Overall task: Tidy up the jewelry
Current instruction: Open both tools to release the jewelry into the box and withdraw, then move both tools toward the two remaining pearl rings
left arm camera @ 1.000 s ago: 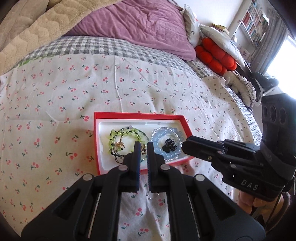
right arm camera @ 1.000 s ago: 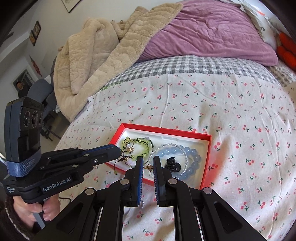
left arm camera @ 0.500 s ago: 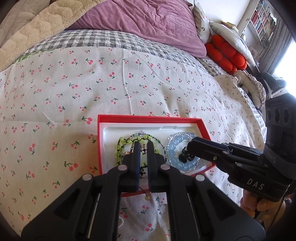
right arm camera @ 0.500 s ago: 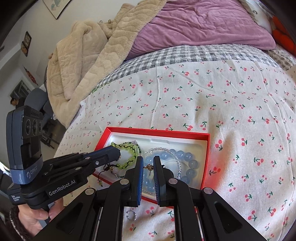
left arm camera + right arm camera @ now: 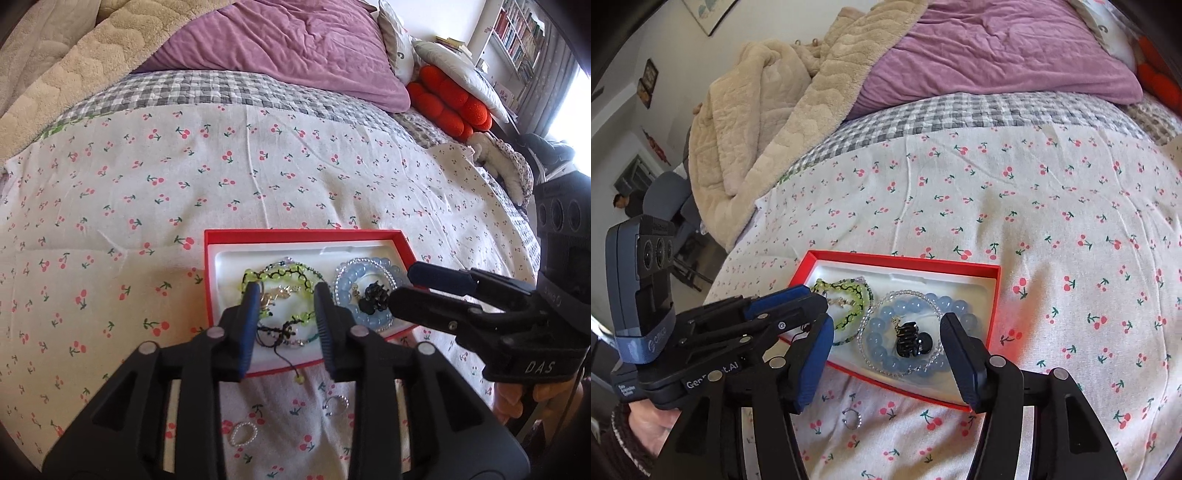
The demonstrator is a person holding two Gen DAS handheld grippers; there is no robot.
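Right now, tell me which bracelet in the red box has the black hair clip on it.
The blue bead bracelet; the black hair clip sits inside its loop. The green bead bracelet beside it has none.

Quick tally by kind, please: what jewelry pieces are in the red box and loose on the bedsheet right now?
Bead bracelets in the red box: 2, green-and-black and pale blue
Black hair claw clips, in the box: 1
Rings on the sheet: 2, pearl-bead and silver
Total: 5

My left claw (image 5: 286, 314) covers part of the green bracelet (image 5: 280, 275). At 3 o'clock, my right claw (image 5: 417, 284) hides the red box's (image 5: 295, 234) corner. The black charm (image 5: 910, 339) is too small to identify.
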